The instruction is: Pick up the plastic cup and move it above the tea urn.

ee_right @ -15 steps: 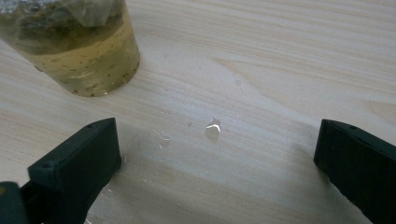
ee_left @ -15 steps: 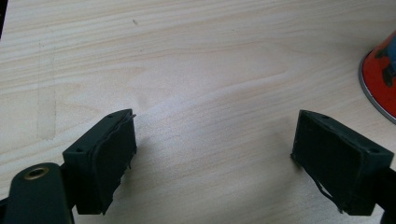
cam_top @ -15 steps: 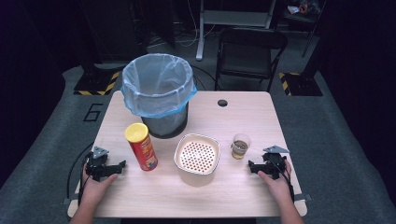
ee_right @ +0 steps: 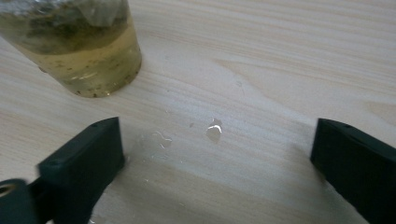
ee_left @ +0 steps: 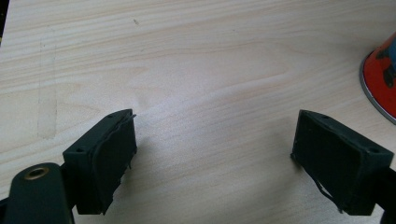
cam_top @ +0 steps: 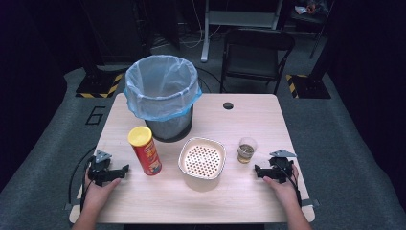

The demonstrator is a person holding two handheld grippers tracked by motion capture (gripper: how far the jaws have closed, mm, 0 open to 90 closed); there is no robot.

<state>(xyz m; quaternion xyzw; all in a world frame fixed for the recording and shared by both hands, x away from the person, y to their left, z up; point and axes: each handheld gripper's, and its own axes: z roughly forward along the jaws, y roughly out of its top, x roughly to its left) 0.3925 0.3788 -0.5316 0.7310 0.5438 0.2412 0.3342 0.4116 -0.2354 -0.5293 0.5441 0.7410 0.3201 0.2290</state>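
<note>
A red crisp can with a yellow lid [cam_top: 145, 150] stands upright left of centre on the table; its base [ee_left: 383, 79] shows at the right edge of the left gripper view. A white perforated bowl [cam_top: 202, 157] sits mid-table. Right of it stands a clear cup of yellowish liquid [cam_top: 246, 150], close up at top left [ee_right: 79, 51] in the right gripper view. My left gripper [cam_top: 123, 169] [ee_left: 215, 158] rests low on the table left of the can, jaws open and empty. My right gripper [cam_top: 257, 171] [ee_right: 217, 172] rests just below the cup, open and empty.
A bin lined with a blue bag [cam_top: 163, 96] stands at the back left of the wooden table [cam_top: 249, 120]. A few water drops [ee_right: 214, 133] lie on the wood between the right jaws. A chair [cam_top: 253, 52] stands beyond the far edge.
</note>
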